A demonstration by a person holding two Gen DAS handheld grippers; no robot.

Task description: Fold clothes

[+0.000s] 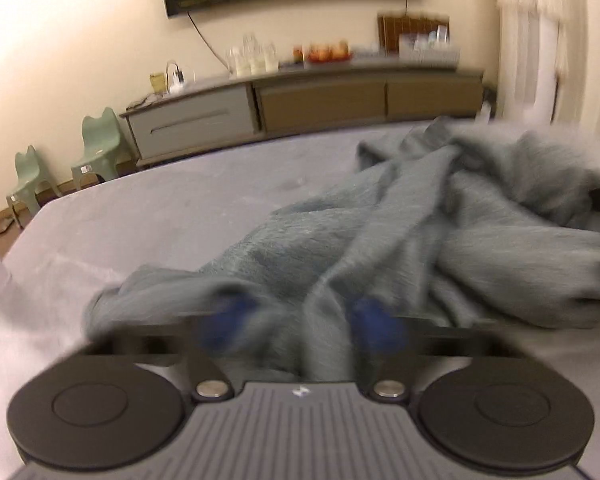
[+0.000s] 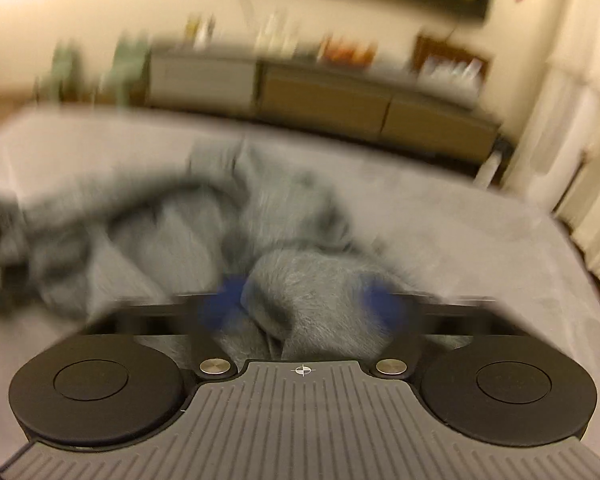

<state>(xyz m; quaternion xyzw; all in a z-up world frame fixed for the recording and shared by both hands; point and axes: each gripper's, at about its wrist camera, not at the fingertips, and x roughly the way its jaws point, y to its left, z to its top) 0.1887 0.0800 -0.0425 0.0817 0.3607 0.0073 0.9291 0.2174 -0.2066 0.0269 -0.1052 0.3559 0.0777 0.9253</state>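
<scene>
From the left wrist, the left gripper (image 1: 300,320) has its blue fingers (image 1: 374,322) spread wide around a ridge of the crumpled grey garment (image 1: 440,216) on the bed (image 1: 160,208), likely for a grip. From the right wrist, the right gripper (image 2: 302,300) likewise straddles a bunched fold with its fingers apart, clamping nothing, though blur hides any contact.

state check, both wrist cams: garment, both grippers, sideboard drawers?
grey fleece garment: crumpled in a heap on the bed, not folded.
left gripper: jaws apart, fabric bunched between them; blurred.
right gripper: jaws apart around a fold of the garment; blurred.
sideboard drawers: all look closed.
green chairs: upright by the wall.
</scene>
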